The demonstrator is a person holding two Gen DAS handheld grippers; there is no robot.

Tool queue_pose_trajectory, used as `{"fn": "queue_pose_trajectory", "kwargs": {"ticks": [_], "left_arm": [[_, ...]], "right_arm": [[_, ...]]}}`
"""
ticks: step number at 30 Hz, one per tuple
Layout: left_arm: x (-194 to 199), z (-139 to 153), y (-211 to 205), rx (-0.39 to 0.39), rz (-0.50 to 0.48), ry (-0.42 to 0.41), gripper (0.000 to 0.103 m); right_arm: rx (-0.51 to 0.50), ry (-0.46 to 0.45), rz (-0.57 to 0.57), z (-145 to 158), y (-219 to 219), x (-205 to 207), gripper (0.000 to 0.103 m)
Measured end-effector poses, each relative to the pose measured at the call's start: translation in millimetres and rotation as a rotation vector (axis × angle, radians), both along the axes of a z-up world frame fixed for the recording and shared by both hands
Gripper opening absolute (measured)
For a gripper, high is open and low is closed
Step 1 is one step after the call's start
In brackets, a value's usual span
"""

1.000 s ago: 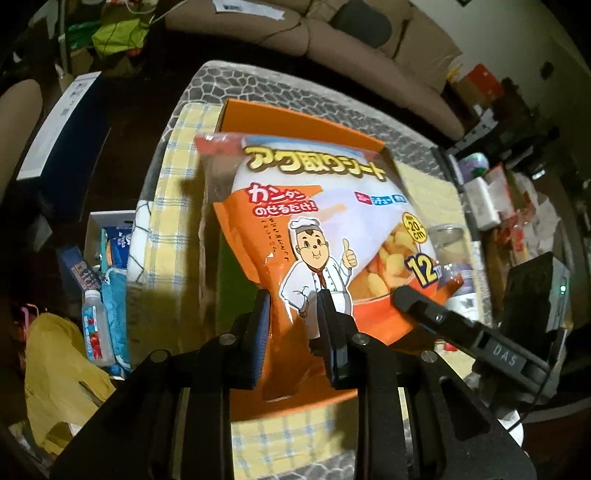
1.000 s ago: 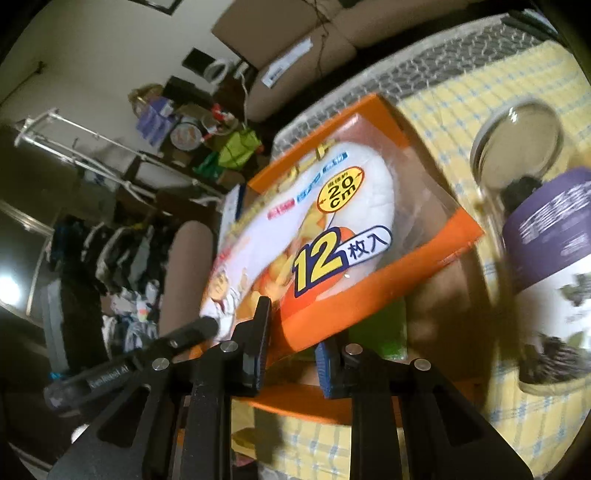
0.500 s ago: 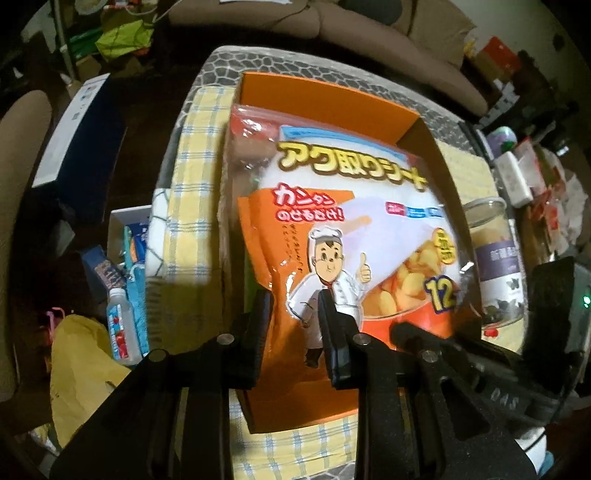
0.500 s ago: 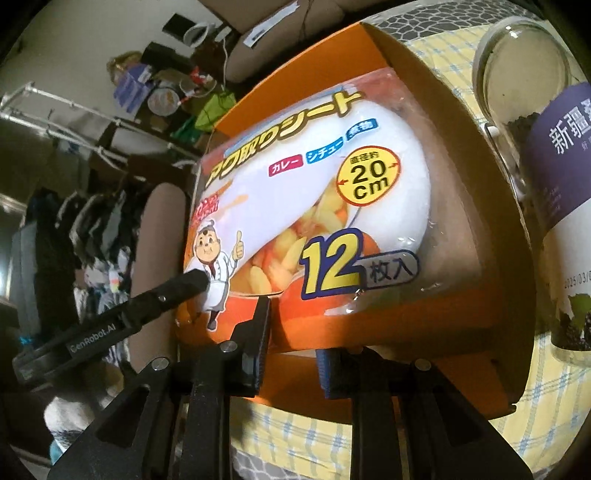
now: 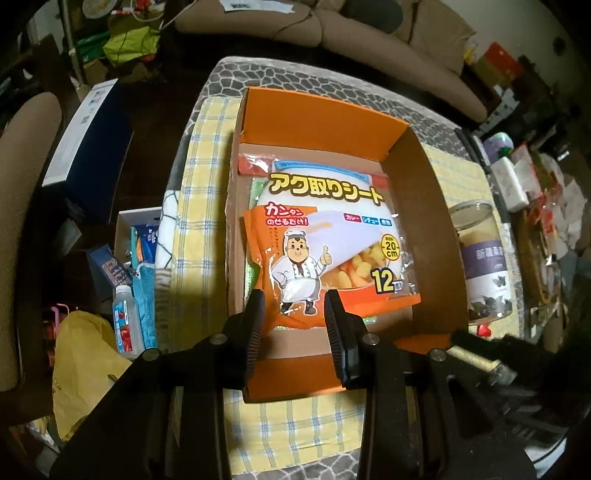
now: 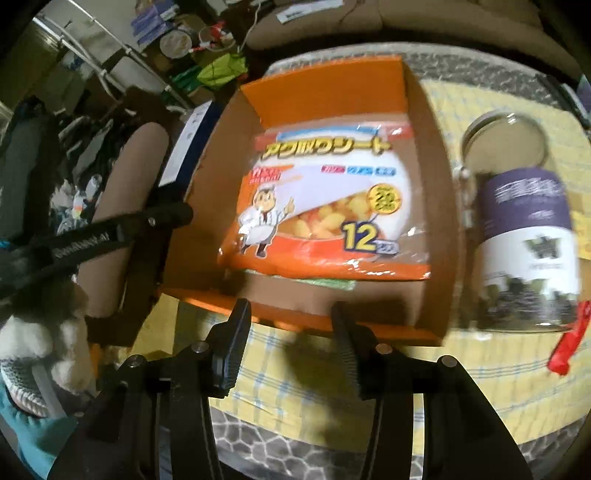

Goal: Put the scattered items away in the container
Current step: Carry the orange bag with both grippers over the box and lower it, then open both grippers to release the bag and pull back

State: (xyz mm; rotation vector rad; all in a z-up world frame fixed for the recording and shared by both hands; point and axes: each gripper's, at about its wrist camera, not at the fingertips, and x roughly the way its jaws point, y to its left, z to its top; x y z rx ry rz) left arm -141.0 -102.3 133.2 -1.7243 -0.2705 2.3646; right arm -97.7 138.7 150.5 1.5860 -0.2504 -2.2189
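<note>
Sheet packet (image 5: pixel 328 236) lies flat inside my orange box (image 5: pixel 424 206), on the yellow checked cloth mid-surface. My left hand-held gripper (image 5: pixel 293 314) is opening, its jaws either side of the packet's near corner without pressing. My right hand-held gripper (image 6: pixel 290 325) is opening, nothing between its jaws; jar (image 6: pixel 528 236) just beside the box's right wall.

Dim, cluttered room — a tan sofa (image 5: pixel 388 33) beyond the patterned table (image 5: pixel 295 74).
</note>
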Motion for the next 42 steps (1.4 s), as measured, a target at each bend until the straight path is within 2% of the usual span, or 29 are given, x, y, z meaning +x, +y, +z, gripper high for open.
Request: {"fn": "queue_pose_trajectory", "kwargs": {"ticks": [4,8,12,18,23,28,31,36,42], "left_arm": [[8,6,4,-0.015,-0.007,0.01,0.044],[18,12,7,-0.031,-0.015,0.026,0.062],[29,19,9,-0.035,-0.023,0.036,0.07],[49,30,10,-0.023,-0.026,0.045,0.082],[69,40,15,0.0,-0.019,0.05,0.097],[91,51,28,-0.007,-0.02,0.085,0.102],[108,50,40,-0.001,-0.015,0.075,0.102],[130,59,62,-0.011,-0.038,0.096,0.102],[139,72,86,0.021,-0.075,0.118,0.102]], "right_arm": [[0.01,0.032,-0.052,11,19,-1,0.05],[0.008,0.061,-0.069,19,26,1,0.066],[0.015,0.096,-0.062,23,25,9,0.077],[0.007,0.13,-0.087,33,36,23,0.08],[-0.01,0.15,-0.137,48,57,35,0.082],[-0.05,0.164,-0.17,61,80,52,0.087],[-0.101,0.153,-0.2,63,100,65,0.095],[-0.104,0.158,-0.252,66,132,88,0.095],[-0.133,0.166,-0.327,69,171,107,0.095]]}}
